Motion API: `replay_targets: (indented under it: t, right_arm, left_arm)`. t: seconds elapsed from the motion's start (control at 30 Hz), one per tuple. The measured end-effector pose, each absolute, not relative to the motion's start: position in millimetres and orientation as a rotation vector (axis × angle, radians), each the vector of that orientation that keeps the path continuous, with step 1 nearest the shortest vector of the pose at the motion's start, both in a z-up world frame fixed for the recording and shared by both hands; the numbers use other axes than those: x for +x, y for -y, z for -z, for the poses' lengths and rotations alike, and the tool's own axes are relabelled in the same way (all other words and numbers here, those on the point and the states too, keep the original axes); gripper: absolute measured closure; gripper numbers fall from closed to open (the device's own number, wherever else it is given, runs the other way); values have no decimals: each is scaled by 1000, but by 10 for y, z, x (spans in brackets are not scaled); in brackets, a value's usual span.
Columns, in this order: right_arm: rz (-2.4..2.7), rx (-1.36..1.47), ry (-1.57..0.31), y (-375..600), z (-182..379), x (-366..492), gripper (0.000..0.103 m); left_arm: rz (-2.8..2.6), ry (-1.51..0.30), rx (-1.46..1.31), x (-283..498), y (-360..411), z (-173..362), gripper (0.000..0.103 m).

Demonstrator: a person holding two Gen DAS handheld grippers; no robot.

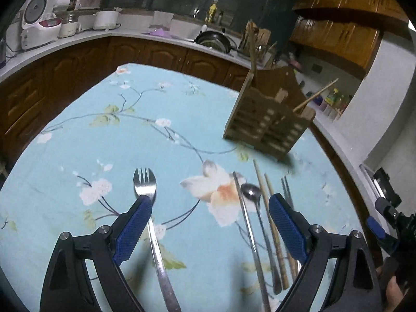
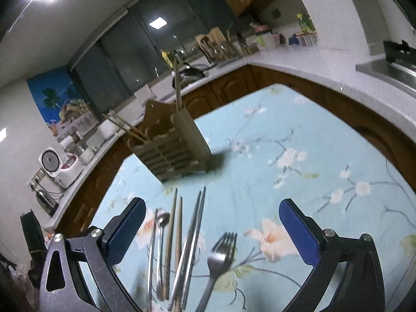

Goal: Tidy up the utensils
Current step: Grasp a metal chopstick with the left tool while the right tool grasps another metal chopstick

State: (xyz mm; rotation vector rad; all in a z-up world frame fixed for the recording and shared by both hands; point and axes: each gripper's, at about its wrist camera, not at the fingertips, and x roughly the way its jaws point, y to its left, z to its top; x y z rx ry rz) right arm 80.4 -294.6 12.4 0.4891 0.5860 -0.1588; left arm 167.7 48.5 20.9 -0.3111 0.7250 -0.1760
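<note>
A wooden utensil holder [image 1: 267, 122] stands on the floral tablecloth and holds a few wooden chopsticks; it also shows in the right wrist view [image 2: 173, 147]. In front of it lie a metal fork [image 1: 148, 197], a small spoon [image 1: 251, 192], wooden chopsticks [image 1: 265, 195] and metal chopsticks [image 1: 243, 208]. My left gripper [image 1: 210, 202] is open and empty above them, the fork by its left finger. My right gripper [image 2: 212, 212] is open and empty above the metal chopsticks [image 2: 193, 234], the spoon [image 2: 162, 219] and a fork [image 2: 221, 254]. The right gripper [image 1: 384, 221] shows at the left view's right edge.
The blue floral tablecloth [image 1: 117, 140] covers the table. Behind it runs a white counter over brown cabinets [image 1: 78, 62], with a rice cooker [image 1: 39, 23], a pan [image 1: 213, 40], and a stove [image 2: 395, 65] on the right.
</note>
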Motion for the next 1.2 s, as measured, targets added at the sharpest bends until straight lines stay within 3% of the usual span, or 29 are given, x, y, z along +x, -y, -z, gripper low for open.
replay_targets:
  t: [0.33,0.43,0.5,0.6,0.9,1.03,1.2]
  right_arm:
    - [158,439,-629,2882,-61,962,1]
    - [150,426,-666,2864,-35,1086,14]
    - [140,434,-699,2869,5,1193,34]
    - [128,458,-750,2888,96,1352,55]
    - [81,448,-849,2813,326,1659,68]
    - [69,413,-895,2745,417,1806,69]
    - [77,375,-952,2705,544,1977,75]
  left_arm:
    - [182,-791,-254,1823,-385,-189,13]
    - [186,-825,-222,1942,-285,-147,20]
    - [202,-854,-201,2029,-215,-121,26]
    - [218,-881,-169,2186,-89,-87,32]
    - [248,-952,-108,2539,162,83,47]
    - [250,-975,-87,2643,235,177,54]
    - [245,-963,-36,2683,312,205,54]
